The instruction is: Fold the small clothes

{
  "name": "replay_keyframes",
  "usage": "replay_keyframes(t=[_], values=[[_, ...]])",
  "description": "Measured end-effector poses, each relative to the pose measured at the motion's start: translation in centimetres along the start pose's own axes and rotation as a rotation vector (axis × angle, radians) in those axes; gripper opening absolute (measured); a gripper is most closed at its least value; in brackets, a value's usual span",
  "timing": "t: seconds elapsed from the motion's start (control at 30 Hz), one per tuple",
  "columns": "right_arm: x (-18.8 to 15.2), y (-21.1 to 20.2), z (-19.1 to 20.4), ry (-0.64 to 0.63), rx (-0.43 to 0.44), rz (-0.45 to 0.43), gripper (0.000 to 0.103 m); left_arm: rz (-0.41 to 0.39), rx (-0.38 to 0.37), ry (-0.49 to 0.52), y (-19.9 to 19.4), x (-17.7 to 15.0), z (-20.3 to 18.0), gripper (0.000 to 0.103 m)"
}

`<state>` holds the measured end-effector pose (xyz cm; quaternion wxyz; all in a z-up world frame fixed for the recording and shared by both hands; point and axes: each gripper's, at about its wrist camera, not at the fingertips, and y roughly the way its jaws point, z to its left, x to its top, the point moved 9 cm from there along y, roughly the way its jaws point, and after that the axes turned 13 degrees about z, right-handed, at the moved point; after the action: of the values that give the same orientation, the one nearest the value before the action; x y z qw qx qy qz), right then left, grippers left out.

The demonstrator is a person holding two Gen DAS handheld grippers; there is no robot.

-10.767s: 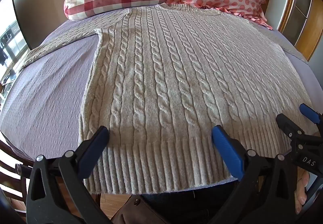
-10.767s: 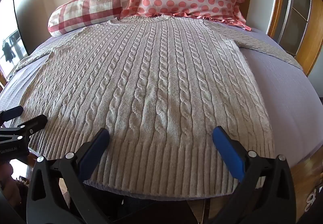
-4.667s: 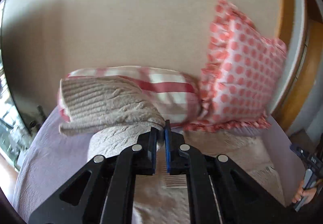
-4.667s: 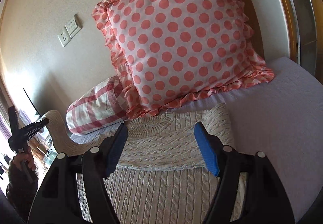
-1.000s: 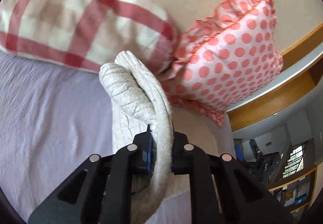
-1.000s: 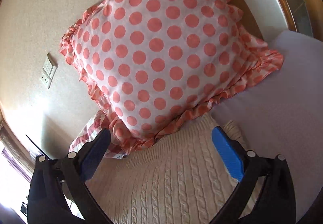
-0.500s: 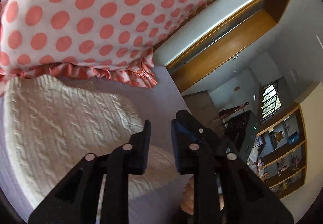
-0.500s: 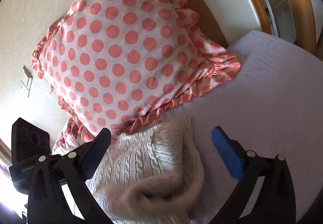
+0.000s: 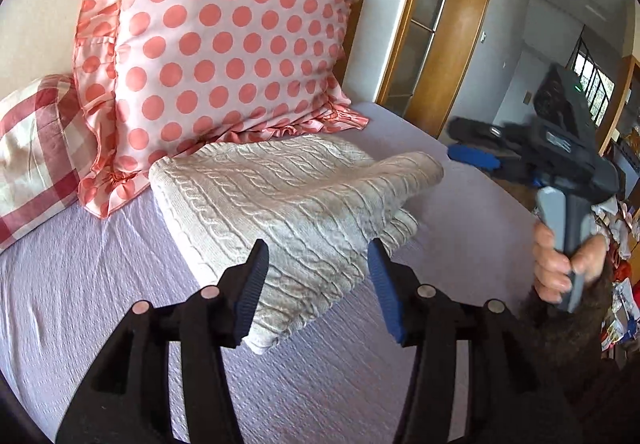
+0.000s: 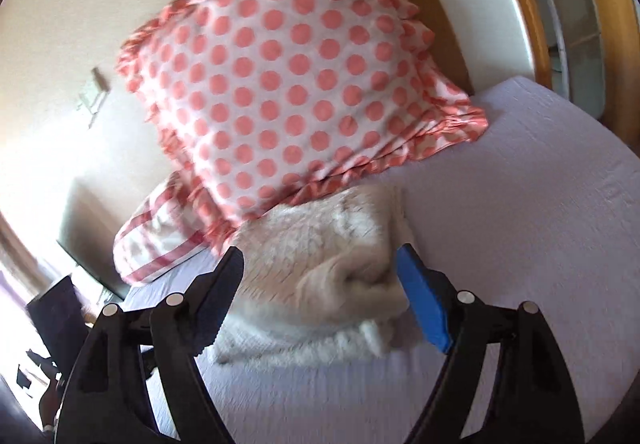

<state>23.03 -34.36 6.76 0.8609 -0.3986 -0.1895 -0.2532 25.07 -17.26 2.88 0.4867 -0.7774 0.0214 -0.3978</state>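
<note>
I see the folded sweater (image 9: 288,199) on the bed (image 9: 80,284), ahead of my 2 wide-open, empty grippers: left gripper (image 9: 318,286), right gripper (image 10: 320,296).

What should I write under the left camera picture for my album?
Folded cream sweater on the purple bed, open left gripper hovering.
</note>
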Motion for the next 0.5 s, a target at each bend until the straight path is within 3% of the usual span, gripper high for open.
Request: replay_keyframes(t=[0.07, 0.2, 0.33, 0.5], values=[[-3.0, 1.6, 2.0, 0.018, 0.135, 0.091, 0.081, -0.027, -0.005, -0.043, -1.0, -0.3, 1.1, 0.055], [-5.9, 7.0, 4.2, 0.116, 0.228, 0.202, 0.078, -0.063, 0.027, -0.095, -3.0, -1.3, 3.3, 0.058], [-6.9, 12.1, 4.5, 0.266, 0.233, 0.306, 0.066, -0.079, 0.043, -0.139, -4.7, -3.3, 5.4, 0.062], [-7.3, 14.3, 4.7, 0.310, 0.139, 0.270, 0.059, -0.121, 0.078, -0.179, -6.3, -6.0, 8.6, 0.066]])
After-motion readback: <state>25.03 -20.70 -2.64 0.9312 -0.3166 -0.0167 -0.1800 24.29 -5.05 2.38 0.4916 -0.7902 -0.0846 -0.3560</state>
